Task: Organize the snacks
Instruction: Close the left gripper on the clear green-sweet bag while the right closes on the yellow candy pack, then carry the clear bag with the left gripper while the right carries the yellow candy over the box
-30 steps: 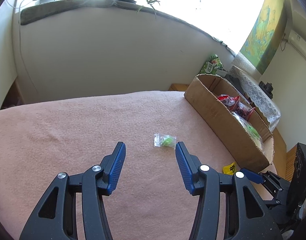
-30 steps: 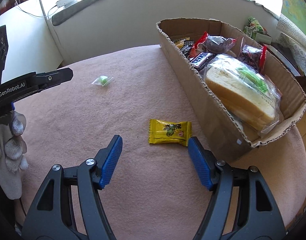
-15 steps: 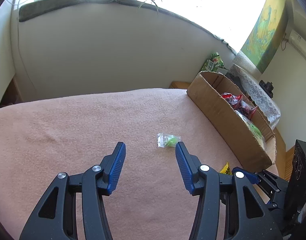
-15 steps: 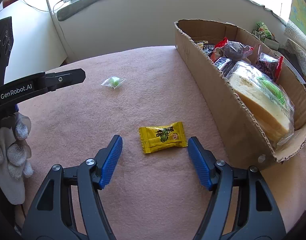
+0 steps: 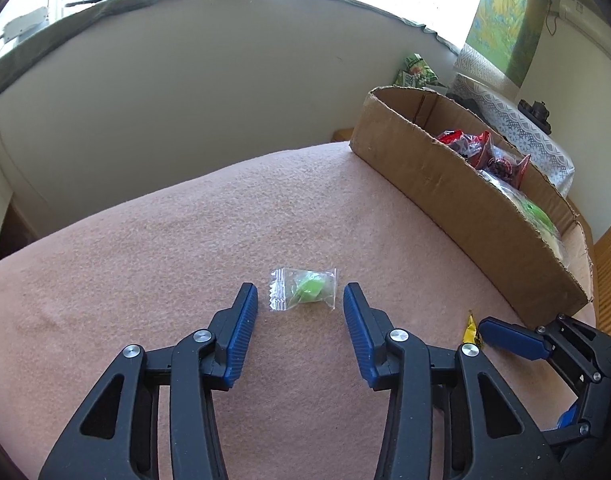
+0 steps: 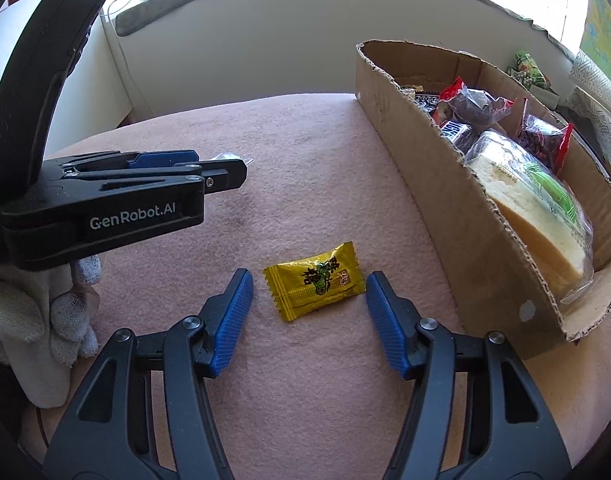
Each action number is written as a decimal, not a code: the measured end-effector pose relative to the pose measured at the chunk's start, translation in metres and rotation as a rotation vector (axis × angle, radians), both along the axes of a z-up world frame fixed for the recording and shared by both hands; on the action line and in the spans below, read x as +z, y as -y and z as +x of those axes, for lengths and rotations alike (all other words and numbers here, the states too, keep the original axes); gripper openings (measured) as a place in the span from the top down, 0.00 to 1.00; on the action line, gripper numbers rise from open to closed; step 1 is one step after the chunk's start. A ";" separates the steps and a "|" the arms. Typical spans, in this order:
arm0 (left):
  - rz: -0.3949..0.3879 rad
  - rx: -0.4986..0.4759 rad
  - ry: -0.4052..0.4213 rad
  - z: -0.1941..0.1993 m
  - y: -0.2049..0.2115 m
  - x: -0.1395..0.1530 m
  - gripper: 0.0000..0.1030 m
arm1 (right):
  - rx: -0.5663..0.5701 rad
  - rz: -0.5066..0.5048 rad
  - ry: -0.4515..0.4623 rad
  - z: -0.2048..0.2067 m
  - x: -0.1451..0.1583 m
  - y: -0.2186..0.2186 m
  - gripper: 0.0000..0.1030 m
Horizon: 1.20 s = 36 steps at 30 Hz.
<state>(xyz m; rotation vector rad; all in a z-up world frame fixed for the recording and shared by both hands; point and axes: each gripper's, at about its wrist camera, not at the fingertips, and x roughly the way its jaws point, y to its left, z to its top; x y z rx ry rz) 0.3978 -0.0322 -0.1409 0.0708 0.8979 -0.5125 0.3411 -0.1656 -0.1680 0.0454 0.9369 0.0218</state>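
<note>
Left wrist view: your left gripper (image 5: 300, 300), jaws just narrowing but untouching, brackets the clear-wrapped green candy (image 5: 304, 289). Your right gripper (image 6: 308, 285) likewise straddles the yellow foil sachet (image 6: 316, 280), cardboard box (image 6: 457, 196) rightward for dropping.

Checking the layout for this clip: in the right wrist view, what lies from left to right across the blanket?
Gloved hand and left gripper, with the clear candy wrapper at its tip → yellow candy packet between the right gripper fingers → cardboard box of snacks.
</note>
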 end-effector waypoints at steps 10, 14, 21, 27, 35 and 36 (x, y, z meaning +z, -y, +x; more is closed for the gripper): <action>-0.017 -0.004 -0.001 0.001 -0.003 -0.001 0.79 | 0.021 -0.029 0.015 0.008 0.001 -0.005 0.64; -0.024 0.013 0.010 -0.001 -0.007 0.001 0.79 | 0.024 -0.018 0.017 0.006 0.001 -0.003 0.66; -0.015 0.034 0.049 -0.012 -0.010 0.011 0.79 | 0.024 0.031 0.034 -0.001 0.004 0.003 0.67; -0.012 0.031 0.096 -0.025 -0.006 0.030 0.79 | 0.040 0.049 0.058 -0.010 0.012 0.004 0.68; -0.020 0.016 0.161 -0.042 0.011 0.058 0.79 | 0.060 0.072 0.113 -0.029 0.036 0.015 0.68; -0.023 0.014 0.167 -0.044 0.013 0.061 0.79 | 0.061 0.076 0.120 -0.031 0.040 0.016 0.68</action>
